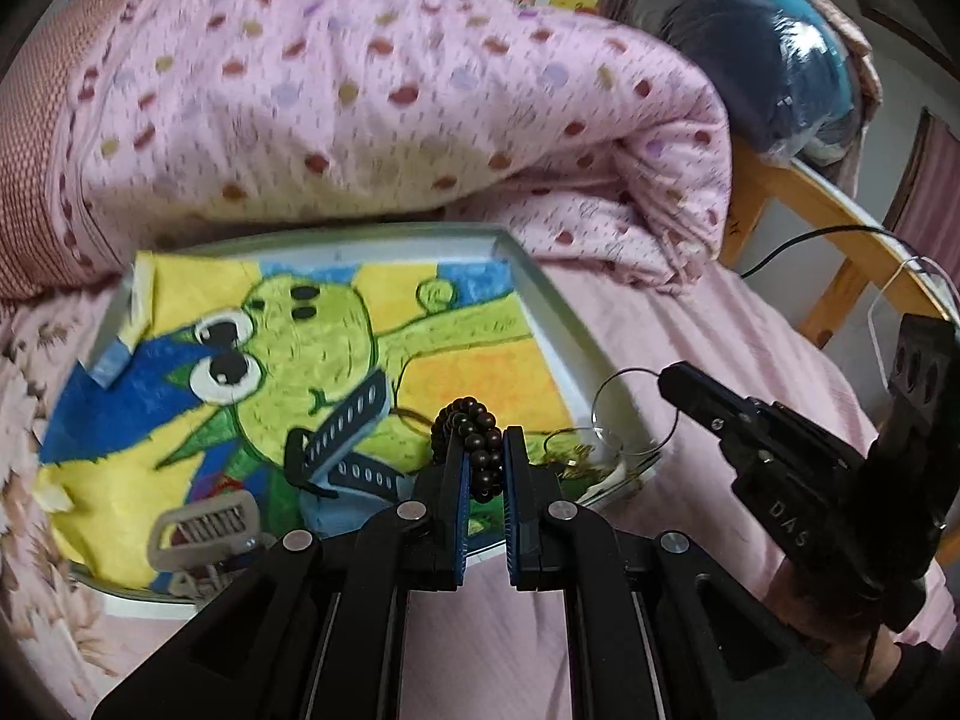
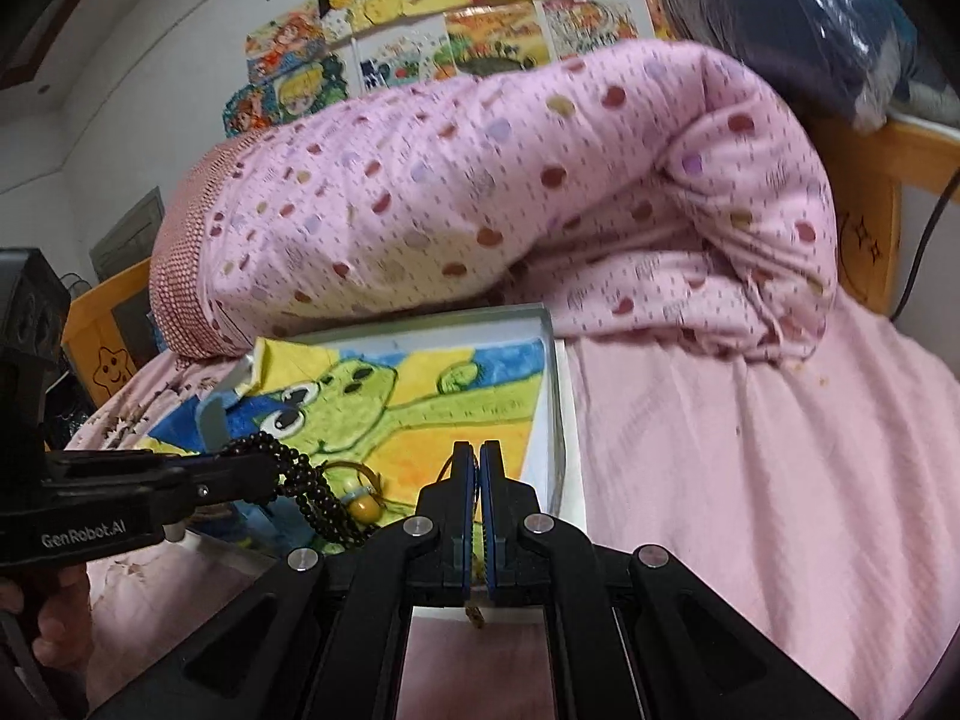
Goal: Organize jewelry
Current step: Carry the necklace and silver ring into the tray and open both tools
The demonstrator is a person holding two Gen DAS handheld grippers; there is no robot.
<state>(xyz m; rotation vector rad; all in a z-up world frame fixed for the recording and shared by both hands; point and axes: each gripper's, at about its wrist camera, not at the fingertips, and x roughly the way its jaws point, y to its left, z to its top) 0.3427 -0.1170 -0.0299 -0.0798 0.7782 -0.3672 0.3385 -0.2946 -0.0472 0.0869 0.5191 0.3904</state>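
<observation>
Over the tray (image 1: pixel 543 294), the left gripper (image 1: pixel 485 459) pinches dark beads (image 1: pixel 474 432) hanging down; just beside it, the right gripper (image 2: pixel 479 468) clamps a thin chain (image 2: pixel 474 609).

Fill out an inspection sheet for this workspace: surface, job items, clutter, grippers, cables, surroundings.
Surface: shallow white tray lined with a green frog drawing, lying on a pink bedsheet.
Job's things: dark brown bead bracelet; thin wire hoop necklace; yellow bead pendant on a cord; navy perforated watch strap; grey buckle piece.
Clutter: nothing seen.
Grippers: left gripper shut on the bead bracelet; right gripper shut on a thin chain.
Cables: black cable by the wooden bed frame.
Surroundings: pink dotted quilt; children's drawings on the wall; plastic-wrapped blue bundle.
</observation>
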